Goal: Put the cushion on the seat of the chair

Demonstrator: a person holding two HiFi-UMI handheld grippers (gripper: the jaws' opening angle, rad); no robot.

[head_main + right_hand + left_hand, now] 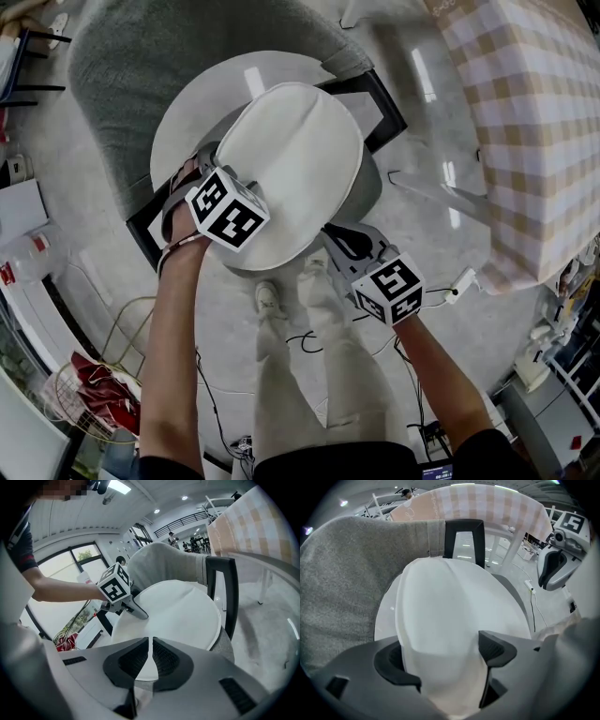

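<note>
Cushion (pixel 295 159): white, round, lying on the chair seat (pixel 183 117), overhanging toward 5 o'clock | left gripper (pixel 445 663): at the cushion's 8 o'clock, jaws wide, clamping its bunched rim | right gripper (pixel 151 660): at 5 o'clock, pinching the thin rim

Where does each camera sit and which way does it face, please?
Head view: on the head, facing down at cushion and chair seat; forearms, left gripper, right gripper show.
Left gripper view: on that gripper, facing the chair back; its jaws show.
Right gripper view: on that gripper, facing across the cushion; its jaws show.
Shared: each gripper view shows the other gripper.
</note>
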